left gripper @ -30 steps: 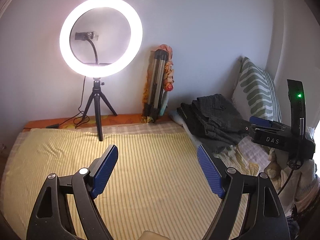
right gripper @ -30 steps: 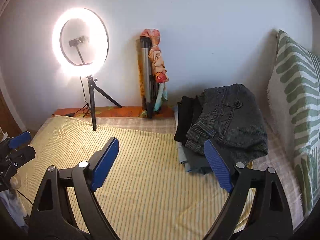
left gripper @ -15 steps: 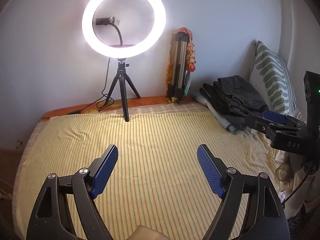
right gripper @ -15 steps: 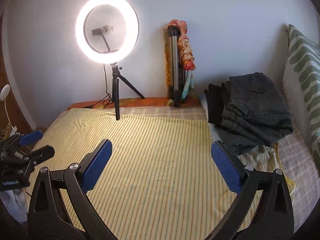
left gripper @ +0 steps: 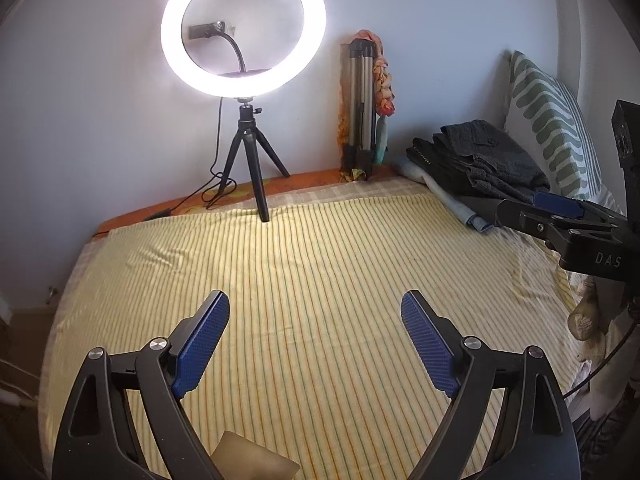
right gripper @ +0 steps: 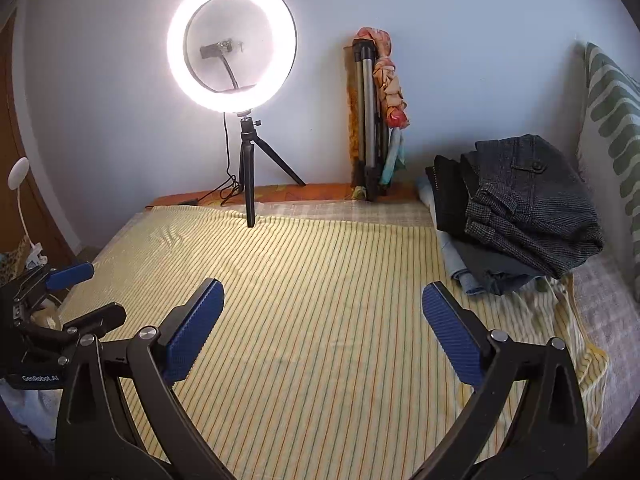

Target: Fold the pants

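Both the left gripper [left gripper: 316,340] and the right gripper [right gripper: 322,328] hang wide apart and empty over the bare striped sheet [right gripper: 320,280], seemingly kept free for folding, while the pants [right gripper: 528,204] sit piled by the pillow [right gripper: 612,128].

Home bedroom: striped bedsheet [right gripper: 320,300], leaf-print pillow [left gripper: 548,120], ring light [right gripper: 232,44] by wall
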The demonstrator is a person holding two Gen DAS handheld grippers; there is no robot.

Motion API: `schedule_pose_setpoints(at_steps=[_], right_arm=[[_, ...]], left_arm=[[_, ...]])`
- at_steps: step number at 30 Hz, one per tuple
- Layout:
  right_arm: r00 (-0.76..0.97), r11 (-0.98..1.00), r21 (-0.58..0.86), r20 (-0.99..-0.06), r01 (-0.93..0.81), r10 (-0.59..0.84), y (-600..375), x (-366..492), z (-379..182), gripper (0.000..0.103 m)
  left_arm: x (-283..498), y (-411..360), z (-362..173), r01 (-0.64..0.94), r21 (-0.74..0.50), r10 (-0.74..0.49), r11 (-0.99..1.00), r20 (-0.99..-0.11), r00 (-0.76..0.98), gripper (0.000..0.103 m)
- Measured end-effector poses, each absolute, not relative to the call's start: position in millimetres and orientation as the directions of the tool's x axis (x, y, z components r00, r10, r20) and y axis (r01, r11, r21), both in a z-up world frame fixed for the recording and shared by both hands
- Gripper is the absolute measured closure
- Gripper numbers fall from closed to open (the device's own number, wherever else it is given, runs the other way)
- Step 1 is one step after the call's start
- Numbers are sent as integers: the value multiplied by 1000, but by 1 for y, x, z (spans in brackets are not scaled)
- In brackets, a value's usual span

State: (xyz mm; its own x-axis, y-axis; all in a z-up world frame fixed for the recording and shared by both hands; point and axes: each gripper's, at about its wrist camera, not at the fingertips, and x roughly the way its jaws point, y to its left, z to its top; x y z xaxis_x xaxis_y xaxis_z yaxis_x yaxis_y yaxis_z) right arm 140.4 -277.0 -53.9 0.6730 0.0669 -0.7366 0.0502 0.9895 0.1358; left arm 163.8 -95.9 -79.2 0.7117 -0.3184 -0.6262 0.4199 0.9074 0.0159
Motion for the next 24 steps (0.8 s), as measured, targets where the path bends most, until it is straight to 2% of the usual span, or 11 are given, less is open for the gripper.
schedule_pose_setpoints(at_steps=[12, 19, 24], right_arm=[[656, 992, 114, -753, 51, 53, -276, 142, -62, 2], [649, 992, 116, -759, 51, 55, -275, 142, -66, 1], [648, 992, 117, -760, 46, 60, -274, 141, -66, 1]], left_arm=[[166, -94, -82, 394, 8, -300, 919, -632, 714, 14], [172, -89, -84, 337, 49, -229, 940, -639, 734, 13], [173, -85, -84, 327, 28, -233, 945, -644, 729, 13]])
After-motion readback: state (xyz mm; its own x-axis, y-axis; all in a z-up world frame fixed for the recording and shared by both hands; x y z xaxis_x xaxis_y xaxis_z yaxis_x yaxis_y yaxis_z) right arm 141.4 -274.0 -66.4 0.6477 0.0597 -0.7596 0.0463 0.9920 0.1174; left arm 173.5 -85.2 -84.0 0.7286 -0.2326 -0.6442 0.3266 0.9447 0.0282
